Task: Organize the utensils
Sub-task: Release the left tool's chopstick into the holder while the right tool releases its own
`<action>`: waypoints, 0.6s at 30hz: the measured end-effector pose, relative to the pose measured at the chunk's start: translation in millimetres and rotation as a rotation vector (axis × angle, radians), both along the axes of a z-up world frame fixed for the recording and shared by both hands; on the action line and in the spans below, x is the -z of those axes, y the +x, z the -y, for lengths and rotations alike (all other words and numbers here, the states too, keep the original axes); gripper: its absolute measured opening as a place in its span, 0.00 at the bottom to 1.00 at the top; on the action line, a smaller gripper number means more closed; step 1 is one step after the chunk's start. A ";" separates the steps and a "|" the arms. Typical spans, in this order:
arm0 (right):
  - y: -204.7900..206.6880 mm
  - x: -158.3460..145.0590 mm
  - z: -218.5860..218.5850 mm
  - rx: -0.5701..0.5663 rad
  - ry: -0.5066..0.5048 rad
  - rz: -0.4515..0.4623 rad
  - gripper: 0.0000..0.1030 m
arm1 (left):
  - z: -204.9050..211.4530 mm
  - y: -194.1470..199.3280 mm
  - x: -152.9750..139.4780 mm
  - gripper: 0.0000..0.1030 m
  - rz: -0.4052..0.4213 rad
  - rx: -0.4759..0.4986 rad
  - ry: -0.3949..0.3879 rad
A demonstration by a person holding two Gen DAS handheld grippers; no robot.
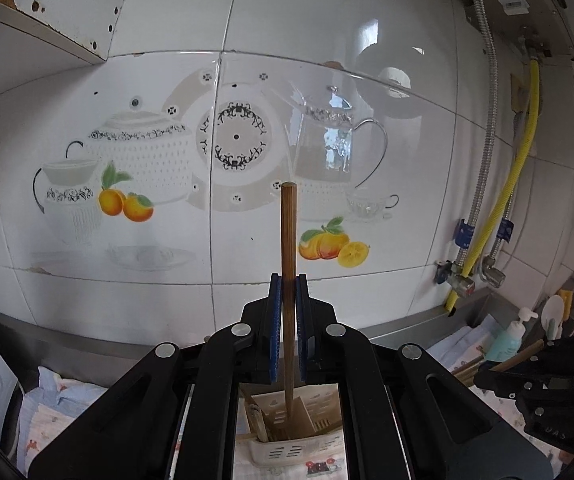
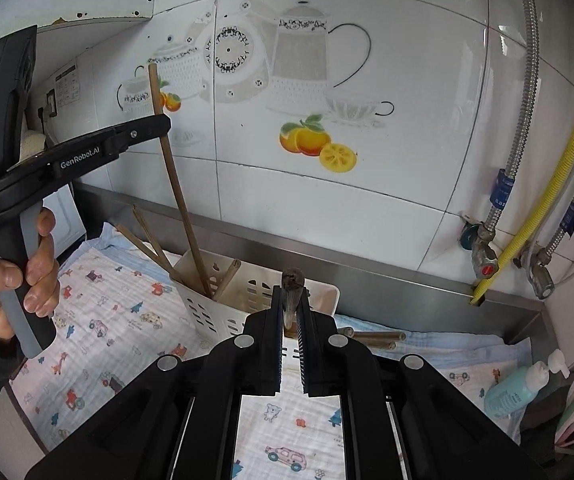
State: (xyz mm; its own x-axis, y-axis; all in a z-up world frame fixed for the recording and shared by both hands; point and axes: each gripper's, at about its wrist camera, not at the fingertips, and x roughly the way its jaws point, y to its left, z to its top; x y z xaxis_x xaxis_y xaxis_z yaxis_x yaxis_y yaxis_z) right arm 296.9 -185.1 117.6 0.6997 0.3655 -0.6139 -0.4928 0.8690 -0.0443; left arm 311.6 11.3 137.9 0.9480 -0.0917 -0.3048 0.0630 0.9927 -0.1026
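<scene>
1. At far left in the right wrist view: hand wrapped around the grey handle of the left gripper, well above and left of the utensil holder.
2. Left gripper clamped tight on a long wooden chopstick; chopstick tilted, lower end down inside the holder's left compartment, upper end high above the holder.
3. Same grip in the left wrist view: blue pads pressed on both sides of the chopstick, tip reaching into the holder directly below.
4. More chopsticks leaning out over the holder's left rim; one short stick in the middle compartment.
5. Right gripper closed on a dark-ended chopstick, end-on, just in front of the holder's right side.
6. Loose chopsticks lying on the printed cloth right of the holder.
7. Blue pump bottle far right of the holder.
</scene>
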 end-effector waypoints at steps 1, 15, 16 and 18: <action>1.0 1.3 0.1 -0.001 0.001 -0.006 0.06 | 0.2 1.6 2.5 0.05 -0.011 0.005 -0.001; 16.0 20.1 -4.4 0.010 -0.005 -0.061 0.06 | 3.2 12.3 27.1 0.06 -0.092 0.037 0.020; 16.8 21.0 -4.7 0.011 -0.005 -0.064 0.06 | 3.3 12.0 27.4 0.06 -0.092 0.033 0.022; 18.1 23.3 -4.6 0.012 0.000 -0.072 0.06 | 3.0 11.6 28.3 0.08 -0.096 0.045 0.019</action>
